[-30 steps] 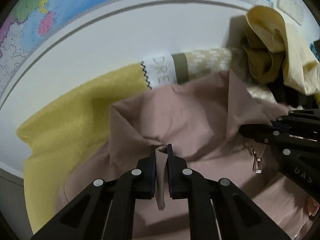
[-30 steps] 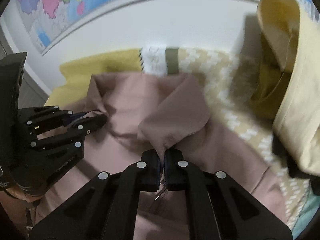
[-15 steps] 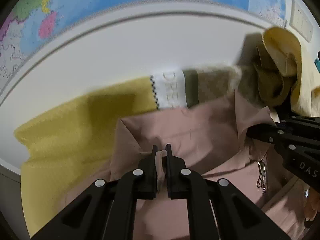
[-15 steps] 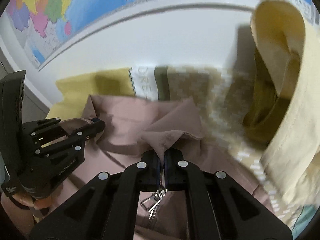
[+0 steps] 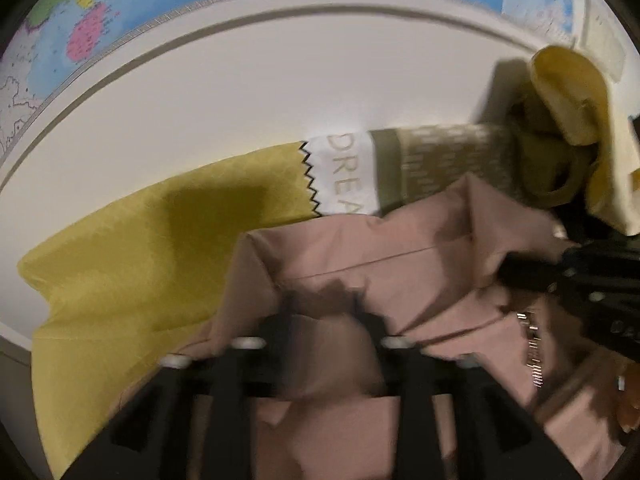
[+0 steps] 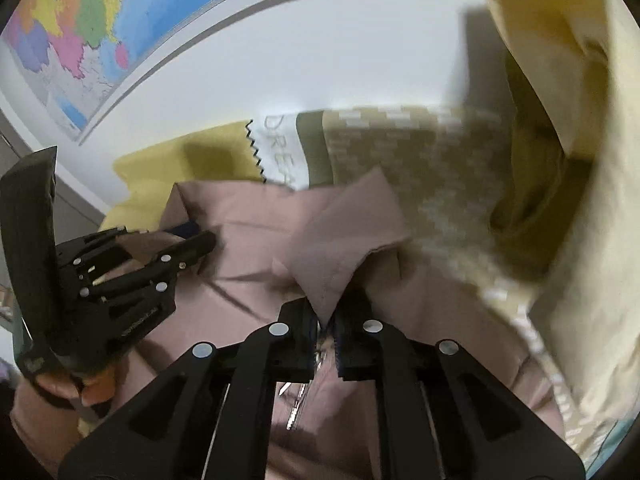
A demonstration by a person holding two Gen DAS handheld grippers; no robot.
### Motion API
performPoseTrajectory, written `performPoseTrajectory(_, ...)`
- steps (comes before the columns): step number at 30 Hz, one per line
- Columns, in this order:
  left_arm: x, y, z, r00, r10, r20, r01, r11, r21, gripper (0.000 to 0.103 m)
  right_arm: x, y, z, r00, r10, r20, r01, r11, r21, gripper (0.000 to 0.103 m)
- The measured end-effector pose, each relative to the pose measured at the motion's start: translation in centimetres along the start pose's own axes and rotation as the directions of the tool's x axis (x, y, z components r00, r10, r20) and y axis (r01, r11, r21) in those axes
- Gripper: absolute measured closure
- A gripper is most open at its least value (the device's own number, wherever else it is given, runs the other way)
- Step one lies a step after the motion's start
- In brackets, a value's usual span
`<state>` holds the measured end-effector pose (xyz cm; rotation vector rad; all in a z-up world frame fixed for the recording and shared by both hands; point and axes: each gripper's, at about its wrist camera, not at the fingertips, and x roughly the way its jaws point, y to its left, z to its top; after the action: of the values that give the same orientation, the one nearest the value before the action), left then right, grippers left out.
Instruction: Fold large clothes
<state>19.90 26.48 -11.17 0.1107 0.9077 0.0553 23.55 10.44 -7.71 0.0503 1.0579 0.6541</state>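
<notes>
A dusty-pink zip jacket (image 5: 400, 264) lies on a yellow and patterned bedspread (image 5: 132, 240). In the left wrist view my left gripper (image 5: 326, 312) stands open, its fingers spread wide with pink cloth lying loose between them; the view is blurred. It also shows open at the left of the right wrist view (image 6: 188, 236). My right gripper (image 6: 325, 316) is nearly shut and pinches the jacket's collar (image 6: 344, 240) by the zipper (image 6: 296, 412). It also shows at the right of the left wrist view (image 5: 516, 272).
A pile of pale yellow clothes (image 6: 568, 152) sits at the right. A white wall (image 5: 280, 80) with a world map (image 6: 80, 20) stands behind the bed. The bedspread has a white band with letters (image 5: 344, 172).
My left gripper has opened and let go of the pink cloth it pinched. The right gripper keeps hold of the collar. Both views have shifted a little.
</notes>
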Motion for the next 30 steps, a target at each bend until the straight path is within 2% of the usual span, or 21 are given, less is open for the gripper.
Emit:
performPoseTrajectory(2,-1.6,-0.2,-0.3,0.999,0.012,0.043,-0.014,0.999,0.031,0.047,-0.5,0.1,-0.7,1.0,-0.005,-0.004,0.005,1.0,-0.023,0.091)
performPoseTrajectory(5,-3.5,-0.2,-1.1,0.998,-0.014,0.06,0.011,0.999,0.053,0.042,-1.3,0.4,-2.1,0.999,0.038,-0.036,-0.04,0.998,-0.057,0.088)
performPoseTrajectory(8,-5.3,-0.3,-2.2,0.996,-0.03,0.085,0.024,0.998,0.066,0.033,-2.7,1.1,-3.4,0.999,0.026,-0.031,-0.03,0.992,-0.124,0.087)
performPoseTrajectory(10,-6.2,-0.1,-2.9,0.995,-0.029,0.099,0.024,0.998,0.059,0.031,-3.5,1.1,-3.5,1.0,0.028,-0.004,-0.028,0.991,-0.128,0.068)
performPoseTrajectory(11,-6.3,0.0,-2.9,0.994,-0.034,0.099,0.029,0.998,0.054,0.031,-3.7,1.0,-3.5,1.0,0.019,0.018,-0.017,0.993,-0.118,0.048)
performPoseTrajectory(12,-6.7,0.3,-3.2,0.994,-0.034,0.101,0.03,0.999,0.045,0.031,-3.9,0.7,-3.2,0.999,0.018,0.039,-0.014,0.995,-0.102,0.044)
performPoseTrajectory(16,-7.2,0.6,-3.7,0.994,-0.039,0.101,0.036,0.999,0.032,0.031,-3.0,0.0,-1.6,0.997,0.054,0.063,-0.053,0.998,-0.02,0.049)
performPoseTrajectory(17,-7.2,0.5,-3.8,0.994,-0.048,0.097,0.045,0.998,0.034,0.031,-2.3,0.1,-1.2,0.997,0.062,0.054,-0.061,0.998,-0.011,0.059)
performPoseTrajectory(18,-7.2,0.5,-3.9,0.994,-0.05,0.094,0.047,0.998,0.038,0.031,-1.9,0.2,-0.8,0.997,0.059,0.047,-0.058,0.998,-0.011,0.079)
performPoseTrajectory(19,-7.2,0.4,-4.1,0.995,-0.045,0.094,0.041,0.998,0.04,0.031,-1.6,0.3,-0.7,0.998,0.057,0.035,-0.056,0.998,-0.008,0.092)
performPoseTrajectory(20,-7.2,0.4,-4.2,0.995,-0.045,0.094,0.041,0.998,0.041,0.031,-1.3,0.4,-0.7,0.996,0.085,0.011,-0.085,0.996,0.006,0.099)
performPoseTrajectory(22,-7.5,0.5,-4.7,0.994,-0.062,0.095,0.059,0.997,0.041,0.031,-1.9,0.4,-0.8,0.99,0.138,0.019,-0.139,0.99,0.025,0.099)
performPoseTrajectory(24,-7.9,0.8,-5.2,0.992,-0.078,0.098,0.075,0.997,0.033,0.031,-2.9,0.3,-1.4,0.971,0.238,0.005,-0.238,0.97,0.044,0.1)
performPoseTrajectory(26,-8.2,1.3,-5.6,0.99,-0.102,0.096,0.101,0.995,0.024,0.029,-3.3,-0.2,-1.9,0.959,0.281,-0.022,-0.278,0.957,0.081,0.1)
performPoseTrajectory(28,-8.3,1.6,-5.8,0.99,-0.098,0.099,0.096,0.995,0.02,0.028,-3.0,-0.7,-2.1,0.957,0.287,-0.045,-0.279,0.952,0.129,0.1)
performPoseTrajectory(29,-8.4,1.7,-6.0,0.99,-0.096,0.099,0.094,0.995,0.02,0.028,-2.8,-1.2,-2.2,0.966,0.253,-0.052,-0.245,0.961,0.131,0.099)
performPoseTrajectory(30,-8.5,1.8,-6.2,0.991,-0.094,0.097,0.093,0.996,0.018,0.028,-2.6,-1.5,-2.3,0.978,0.2,-0.062,-0.191,0.973,0.127,0.093)
